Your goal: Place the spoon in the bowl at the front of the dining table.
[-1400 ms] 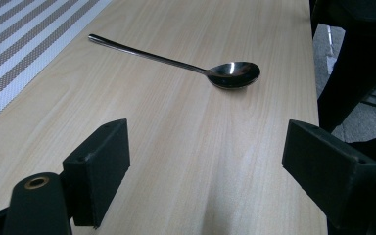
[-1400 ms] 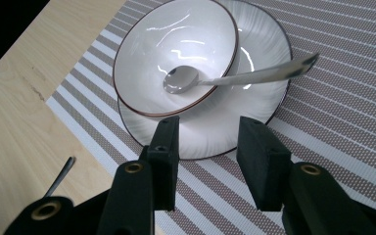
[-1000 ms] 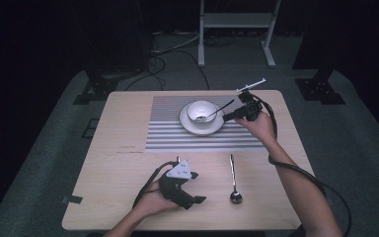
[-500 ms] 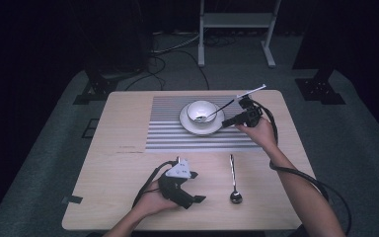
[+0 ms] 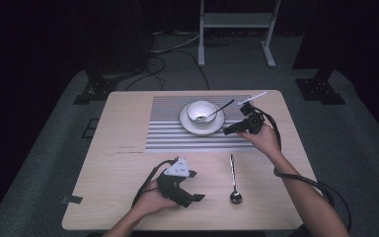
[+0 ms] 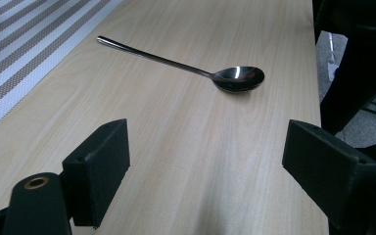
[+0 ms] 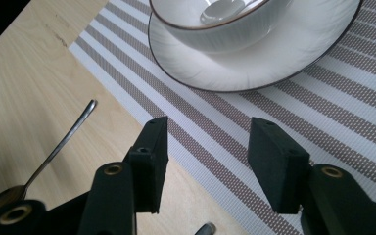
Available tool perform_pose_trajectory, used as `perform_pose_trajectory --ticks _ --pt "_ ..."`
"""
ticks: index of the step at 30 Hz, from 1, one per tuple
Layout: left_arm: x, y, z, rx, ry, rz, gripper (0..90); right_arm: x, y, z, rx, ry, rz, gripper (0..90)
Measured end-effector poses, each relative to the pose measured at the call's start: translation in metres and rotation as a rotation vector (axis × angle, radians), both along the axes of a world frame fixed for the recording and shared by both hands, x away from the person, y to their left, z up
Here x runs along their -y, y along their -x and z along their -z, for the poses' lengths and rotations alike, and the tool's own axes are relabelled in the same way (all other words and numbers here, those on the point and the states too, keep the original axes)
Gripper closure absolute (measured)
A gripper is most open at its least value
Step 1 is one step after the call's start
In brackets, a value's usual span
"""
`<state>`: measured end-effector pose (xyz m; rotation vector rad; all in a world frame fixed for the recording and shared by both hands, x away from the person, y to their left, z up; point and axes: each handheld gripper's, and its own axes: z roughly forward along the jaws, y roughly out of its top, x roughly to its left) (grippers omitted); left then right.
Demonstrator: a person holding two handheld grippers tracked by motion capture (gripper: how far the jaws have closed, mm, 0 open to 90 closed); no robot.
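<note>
A white bowl (image 5: pixel 200 109) stands on a white plate (image 5: pixel 201 129) on a striped placemat (image 5: pixel 172 136). One spoon (image 5: pixel 218 109) leans in the bowl with its handle out to the right. My right gripper (image 5: pixel 228 131) hovers just right of the plate. It is open, its jaws have just been opening, and nothing is between them. In the right gripper view the right gripper (image 7: pixel 208 161) looks over the mat toward the plate (image 7: pixel 254 63) and bowl (image 7: pixel 215 29). A second spoon (image 5: pixel 233 177) lies on bare wood. My left gripper (image 5: pixel 195 186) rests open to its left. In the left gripper view the left gripper (image 6: pixel 208 169) faces that spoon (image 6: pixel 176 61).
The wooden table (image 5: pixel 123 128) stands on grey carpet. A white rack (image 5: pixel 237 22), black stands (image 5: pixel 321 84) and cables (image 5: pixel 172 49) lie beyond its far edge. Beyond the table edge in the left gripper view rises a dark leg (image 6: pixel 352 73).
My right gripper has drawn back from the spoon handle at the bowl toward the near side, jaws wider. The spoon stays in the bowl. The left gripper has not moved.
</note>
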<state>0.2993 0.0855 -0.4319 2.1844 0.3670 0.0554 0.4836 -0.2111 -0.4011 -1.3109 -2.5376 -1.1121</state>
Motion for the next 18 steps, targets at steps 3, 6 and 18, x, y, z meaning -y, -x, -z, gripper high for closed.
perform_pose_trajectory --ticks 3,6,18 --pt "-0.001 0.0 -0.001 0.001 -0.001 -0.01 14.2 0.001 0.003 0.002 -0.003 -0.01 -0.003 47.0" --pt "-0.002 -0.001 -0.001 0.002 0.002 -0.014 14.1 0.002 0.006 0.004 -0.004 -0.017 -0.002 45.9" --pt "-0.003 -0.002 -0.001 0.001 0.007 -0.042 10.7 0.009 0.023 0.008 0.001 -0.056 -0.011 39.3"
